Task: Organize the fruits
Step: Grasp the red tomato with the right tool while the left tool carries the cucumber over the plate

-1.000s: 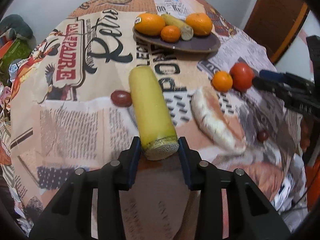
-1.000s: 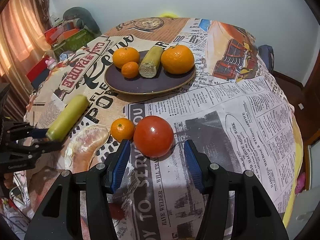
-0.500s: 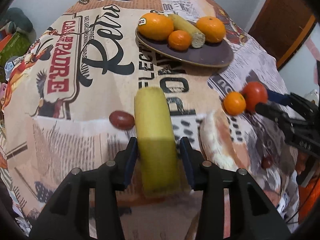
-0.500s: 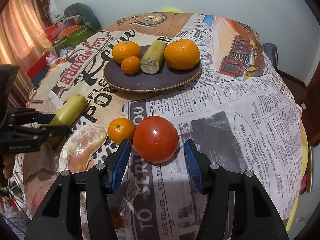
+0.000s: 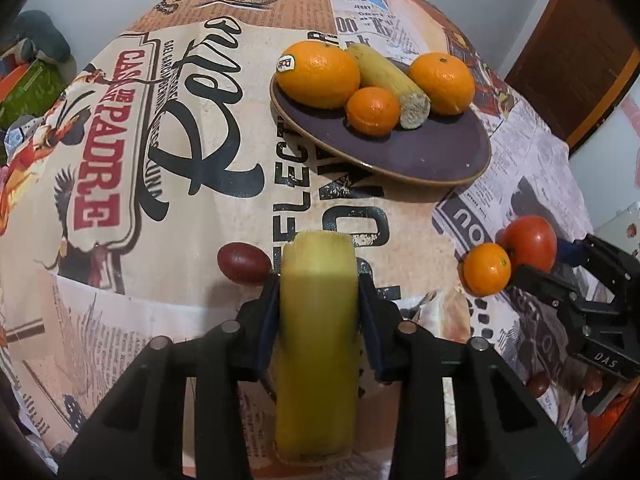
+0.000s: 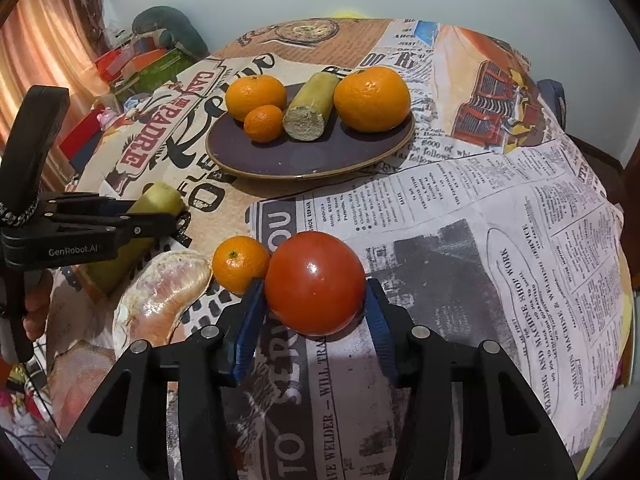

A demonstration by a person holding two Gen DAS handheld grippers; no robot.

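Observation:
My left gripper is shut on a yellow-green cane piece, held between its pads and pointing toward the plate. My right gripper has its jaws against both sides of a red tomato on the tablecloth. A dark purple plate at the far middle holds two large oranges, a small mandarin and another cane piece. A loose mandarin touches the tomato's left side. The left gripper also shows in the right wrist view.
A peeled pomelo segment lies left of the tomato. A dark red date lies left of the held cane. A newspaper-print cloth covers the round table. Clutter sits beyond the left edge, a wooden door to the right.
My left gripper slid forward along the cane piece and closed on it farther up. My right gripper closed in on the tomato. Both views moved nearer the plate.

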